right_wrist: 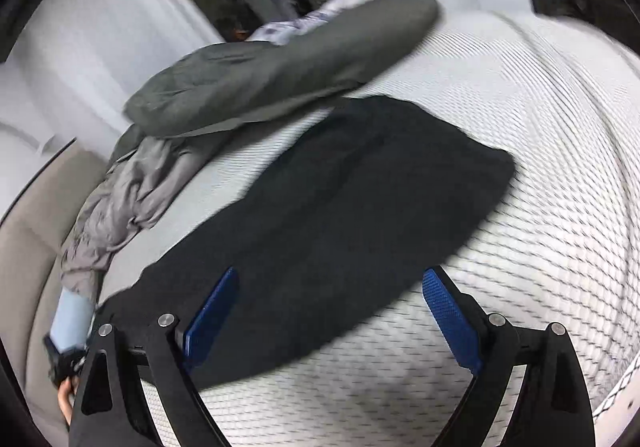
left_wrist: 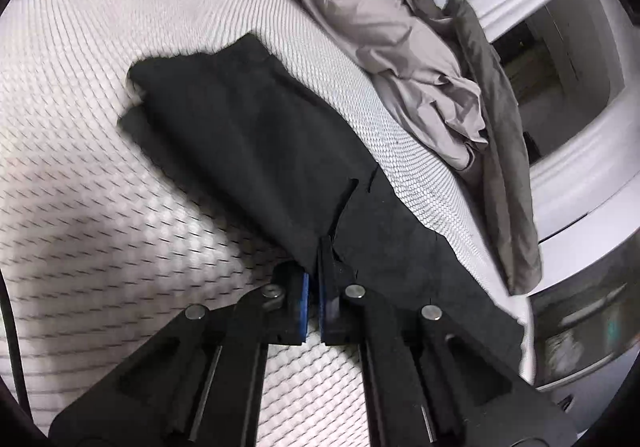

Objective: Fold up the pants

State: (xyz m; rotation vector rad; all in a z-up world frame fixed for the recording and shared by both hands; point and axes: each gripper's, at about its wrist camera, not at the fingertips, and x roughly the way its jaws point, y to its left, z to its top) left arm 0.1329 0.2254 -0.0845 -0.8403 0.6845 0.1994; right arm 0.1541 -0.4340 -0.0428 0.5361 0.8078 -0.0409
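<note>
Black pants [left_wrist: 256,151] lie on the white textured mattress [left_wrist: 80,127], stretched away from me. My left gripper [left_wrist: 314,287] is shut on a pinched edge of the pants near their lower end, blue pads pressed close together. In the right wrist view the pants [right_wrist: 352,207] lie flat across the mattress [right_wrist: 540,167]. My right gripper [right_wrist: 328,311] is open and empty, its blue pads wide apart just above the near edge of the pants.
A crumpled grey sheet [left_wrist: 380,27] and an olive-grey blanket [left_wrist: 500,151] lie along the mattress's right edge. In the right wrist view the olive blanket [right_wrist: 280,71] and grey sheet [right_wrist: 120,199] lie left of the pants. White furniture [left_wrist: 560,187] stands beyond the bed.
</note>
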